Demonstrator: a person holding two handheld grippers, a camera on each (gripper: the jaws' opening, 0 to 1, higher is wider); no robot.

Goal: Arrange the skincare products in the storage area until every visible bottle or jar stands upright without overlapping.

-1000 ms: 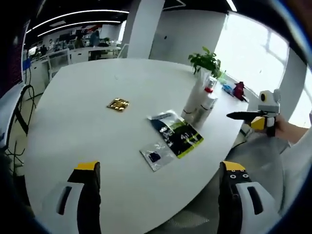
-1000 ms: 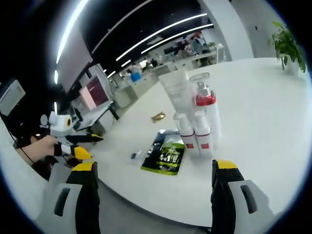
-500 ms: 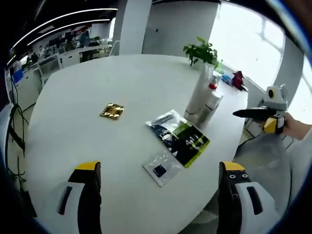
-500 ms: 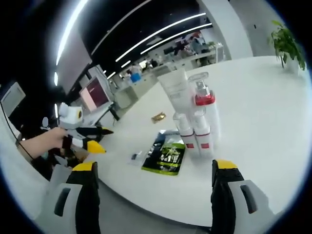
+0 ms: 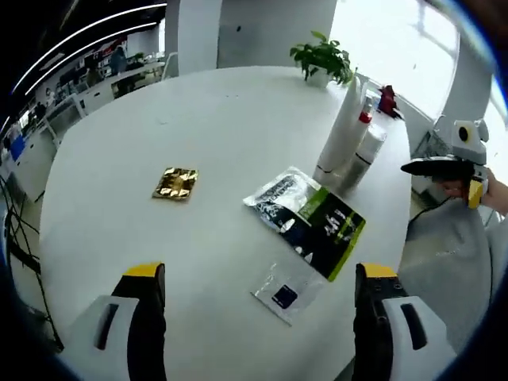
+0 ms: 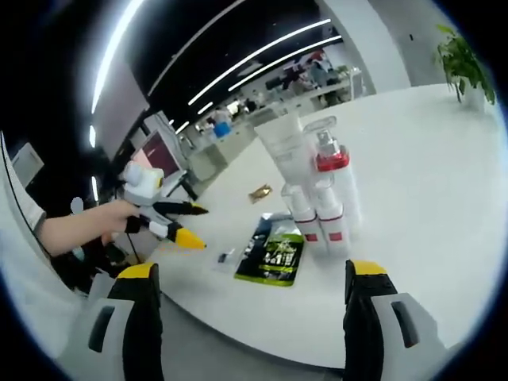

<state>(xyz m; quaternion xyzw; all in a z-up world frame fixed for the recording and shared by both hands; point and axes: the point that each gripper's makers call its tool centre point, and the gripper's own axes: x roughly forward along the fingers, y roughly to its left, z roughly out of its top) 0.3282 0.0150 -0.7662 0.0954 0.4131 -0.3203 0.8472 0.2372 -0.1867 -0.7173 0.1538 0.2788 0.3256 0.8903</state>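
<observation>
A cluster of white bottles [image 5: 349, 147] stands upright on the round white table [image 5: 222, 127]; in the right gripper view they show as a tall tube [image 6: 287, 155], a red-collared pump bottle [image 6: 332, 171] and two small bottles [image 6: 316, 221]. A black-green sachet [image 5: 327, 230] lies flat beside them, with a small clear sachet [image 5: 286, 292] and a gold sachet [image 5: 176, 183] farther off. My left gripper [image 5: 258, 317] hangs open over the near table edge. My right gripper [image 6: 246, 317] is open, off the table, facing the bottles; it also appears as the right gripper [image 5: 448, 168] at the edge of the left gripper view.
A potted plant [image 5: 321, 59] stands at the far side of the table, with a red object [image 5: 386, 99] near it. The left gripper [image 6: 171, 218], held by a hand, reaches over the table edge. Office desks and monitors lie beyond.
The left gripper has advanced over the table, so the sachets now lie nearer below it. In the right gripper view the left gripper has moved right toward the sachets. The bottles have not moved.
</observation>
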